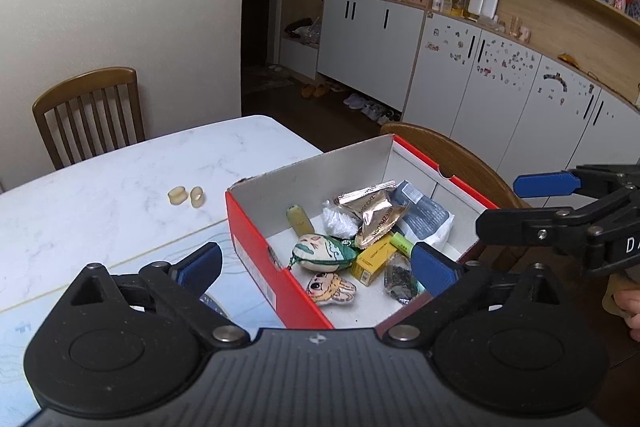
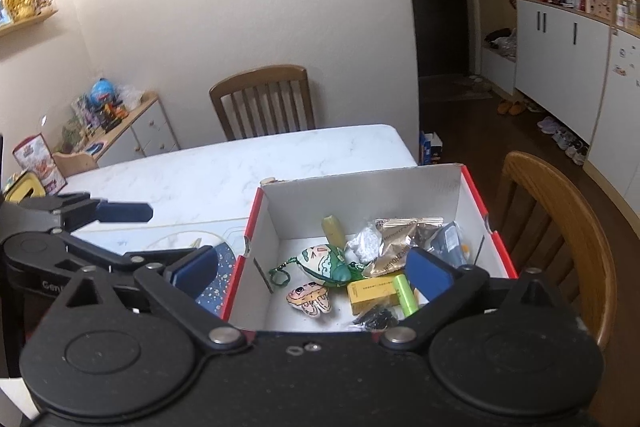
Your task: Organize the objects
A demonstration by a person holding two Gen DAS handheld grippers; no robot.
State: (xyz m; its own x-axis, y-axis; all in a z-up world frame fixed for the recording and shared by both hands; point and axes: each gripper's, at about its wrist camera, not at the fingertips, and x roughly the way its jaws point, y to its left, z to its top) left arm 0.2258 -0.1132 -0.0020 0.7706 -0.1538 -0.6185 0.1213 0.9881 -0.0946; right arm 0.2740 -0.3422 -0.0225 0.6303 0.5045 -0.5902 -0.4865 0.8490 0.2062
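Left wrist view, left to right: chair point(image 1: 90, 111) behind the marble table point(image 1: 120, 179). Two beige rings point(image 1: 186, 195) lie side by side on the table, apart from the box. Left gripper point(image 1: 316, 265) is spread wide, nothing held; left pad point(image 1: 200, 263) over a blue mat point(image 1: 100, 291), right pad over the box. Red box point(image 1: 256, 247), white inside, sits open at the table's right edge. Inside it: tan tube point(image 1: 300, 221) at back left, green plush point(image 1: 324, 251), pink-faced plush point(image 1: 331, 289) in front of it, white crumpled packet point(image 1: 340, 221), foil pouch point(image 1: 374, 217), yellow carton point(image 1: 372, 261), green stick point(image 1: 402, 243), dark sachet point(image 1: 400, 279), blue-grey bag point(image 1: 426, 217) at right. Right gripper point(image 1: 508, 203) enters from the right above the box's right wall, fingers apart, empty.

Right wrist view: left gripper point(image 2: 168, 231) at left, over the table and mat, fingers apart. Right gripper point(image 2: 312, 277) is wide, empty, hovering above the box point(image 2: 472, 195); same items inside. Second chair point(image 2: 560, 227) just right of the box.
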